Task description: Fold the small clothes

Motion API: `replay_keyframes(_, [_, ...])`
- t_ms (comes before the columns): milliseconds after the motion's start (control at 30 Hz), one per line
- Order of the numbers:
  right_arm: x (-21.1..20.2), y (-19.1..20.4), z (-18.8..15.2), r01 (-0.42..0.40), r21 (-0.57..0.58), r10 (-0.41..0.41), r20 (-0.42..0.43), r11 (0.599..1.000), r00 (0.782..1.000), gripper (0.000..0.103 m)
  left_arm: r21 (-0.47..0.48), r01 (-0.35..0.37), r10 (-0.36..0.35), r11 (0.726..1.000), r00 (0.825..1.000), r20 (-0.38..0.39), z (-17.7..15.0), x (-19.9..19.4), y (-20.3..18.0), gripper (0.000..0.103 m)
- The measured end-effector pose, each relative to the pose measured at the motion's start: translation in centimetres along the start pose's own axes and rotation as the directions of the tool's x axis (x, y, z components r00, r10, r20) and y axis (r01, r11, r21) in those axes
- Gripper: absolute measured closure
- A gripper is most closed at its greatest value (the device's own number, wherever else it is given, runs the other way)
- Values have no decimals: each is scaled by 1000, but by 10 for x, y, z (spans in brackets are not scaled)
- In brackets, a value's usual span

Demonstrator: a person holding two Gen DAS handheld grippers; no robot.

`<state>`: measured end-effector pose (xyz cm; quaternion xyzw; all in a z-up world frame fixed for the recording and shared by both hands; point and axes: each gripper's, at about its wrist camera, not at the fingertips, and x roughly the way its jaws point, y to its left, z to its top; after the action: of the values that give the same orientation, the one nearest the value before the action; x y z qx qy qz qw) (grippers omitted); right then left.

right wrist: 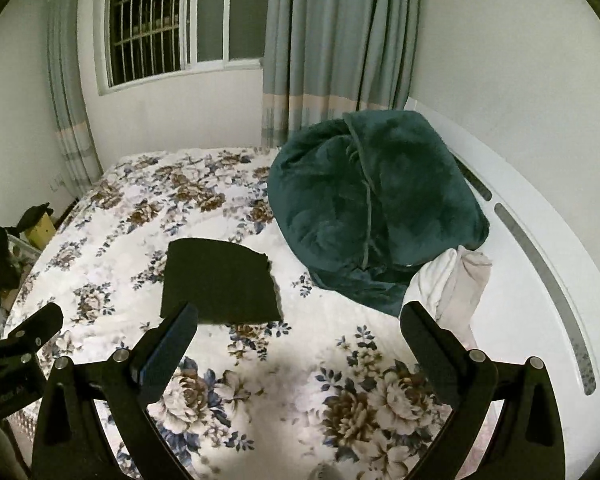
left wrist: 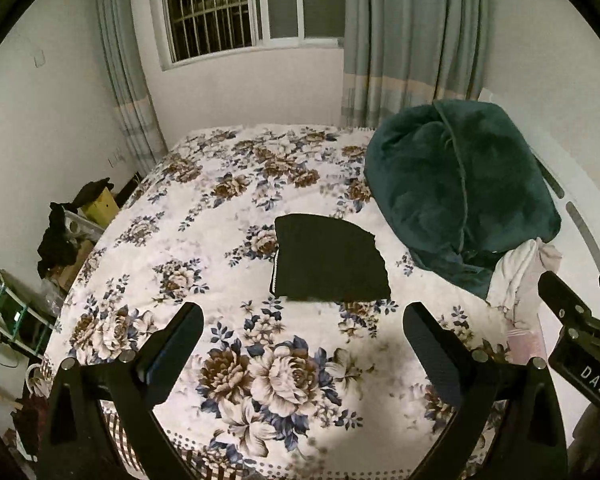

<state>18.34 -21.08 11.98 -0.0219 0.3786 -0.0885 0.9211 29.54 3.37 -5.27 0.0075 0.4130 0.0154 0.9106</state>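
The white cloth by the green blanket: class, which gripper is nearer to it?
Right. The right gripper hovers open with its right finger just below the white cloth; the left gripper hovers open further left, below the black garment.

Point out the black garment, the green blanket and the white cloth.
black garment (left wrist: 330,262), left wrist view, middle of its flat top.
green blanket (right wrist: 376,204), right wrist view, centre of the heap.
white cloth (right wrist: 456,280), right wrist view, middle of the bundle beside the blanket.
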Motion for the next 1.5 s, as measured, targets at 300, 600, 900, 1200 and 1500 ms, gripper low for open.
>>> replay_keyframes(300, [-60,-11,2,-19,-2,19,55,1000,998,0,-8,6,-5,1000,998,60,-3,-46,2,1])
replay_keyframes(600, [-81,-14,5,-34,-9,34,71,999,997,0,-32,0,2,1000,997,79,-9,-61,7,1])
replay_keyframes(900, [-86,-18,11,-36,-9,37,80,999,996,0,-31,-4,7,1000,995,99,-8,-69,5,0])
replay_keyframes(1200, [-94,-20,20,-40,-21,42,95,999,995,0,-31,-9,12,999,995,102,-8,-72,4,0])
replay_keyframes(1500, [-96,-21,22,-44,-24,46,98,999,994,0,-39,-23,27,999,995,97,-11,-83,3,0])
